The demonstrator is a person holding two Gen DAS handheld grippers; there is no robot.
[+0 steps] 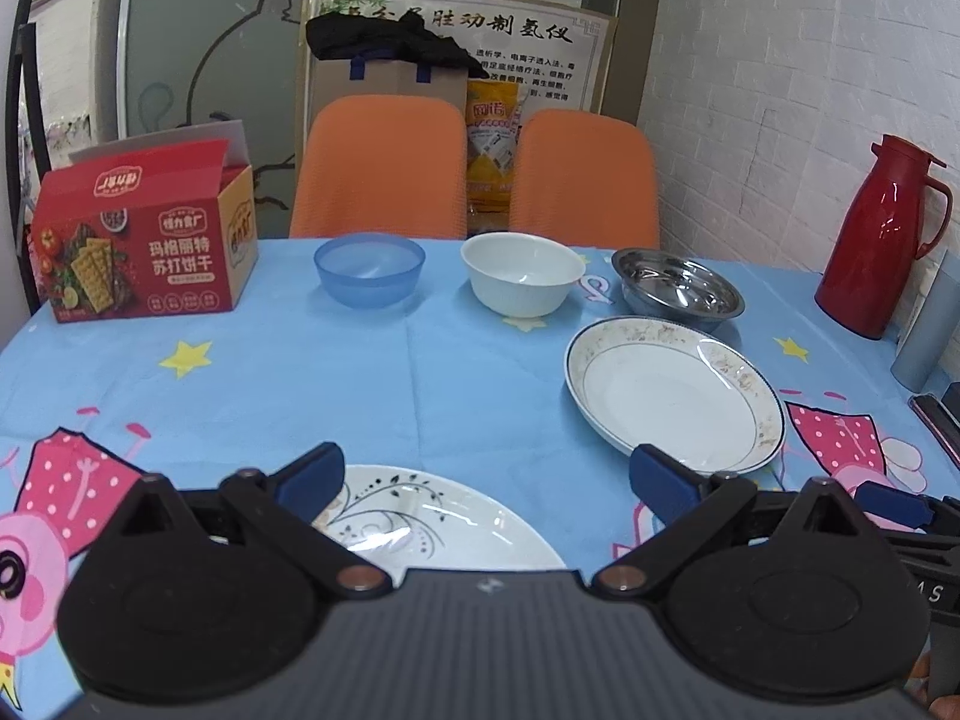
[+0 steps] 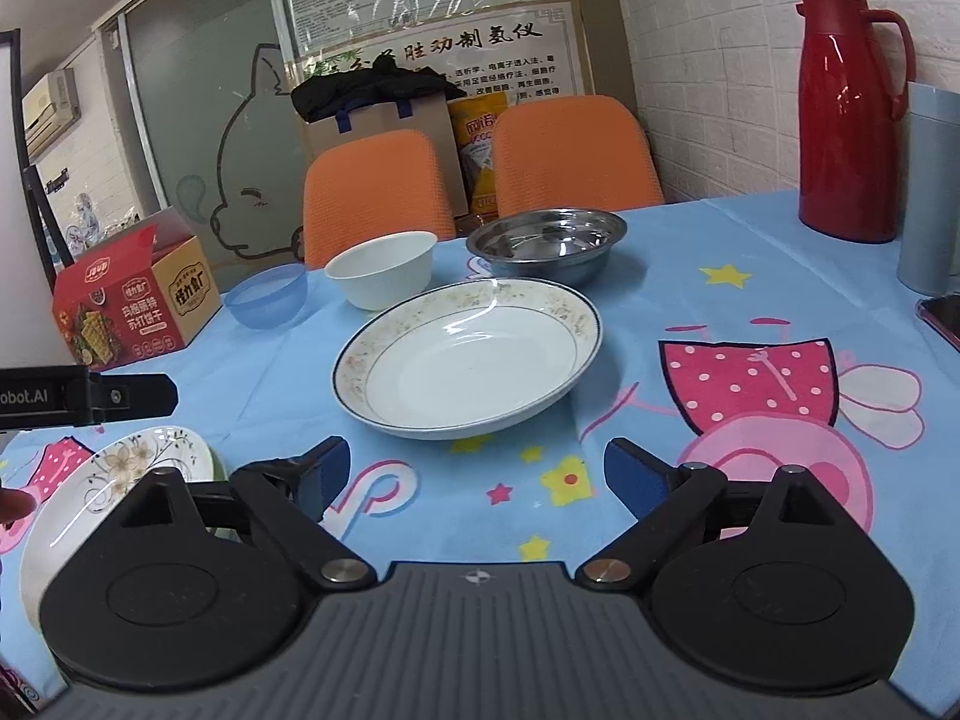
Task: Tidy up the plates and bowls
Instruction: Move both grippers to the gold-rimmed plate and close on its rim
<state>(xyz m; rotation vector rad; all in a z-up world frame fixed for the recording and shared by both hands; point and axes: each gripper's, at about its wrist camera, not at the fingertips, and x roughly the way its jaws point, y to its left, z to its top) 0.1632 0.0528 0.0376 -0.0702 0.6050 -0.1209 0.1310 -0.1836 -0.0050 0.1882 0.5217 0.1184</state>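
My left gripper (image 1: 483, 471) is open just above the near plate with black vine and flower decoration (image 1: 432, 528), which lies flat on the tablecloth; its pads touch nothing. That plate (image 2: 120, 480) also shows at the lower left of the right wrist view. My right gripper (image 2: 477, 463) is open and empty, a little short of the deep white plate with a blue-lined rim (image 2: 468, 354) (image 1: 672, 390). Along the far side stand a blue plastic bowl (image 1: 369, 270), a white bowl (image 1: 522, 273) and a steel bowl (image 1: 678, 288).
A red cracker box (image 1: 144, 240) sits at the far left of the table (image 1: 300, 372). A red thermos jug (image 1: 882, 240), a grey-blue cup (image 2: 930, 192) and a phone (image 2: 942, 312) stand by the right wall. Two orange chairs (image 1: 384, 168) are behind the table.
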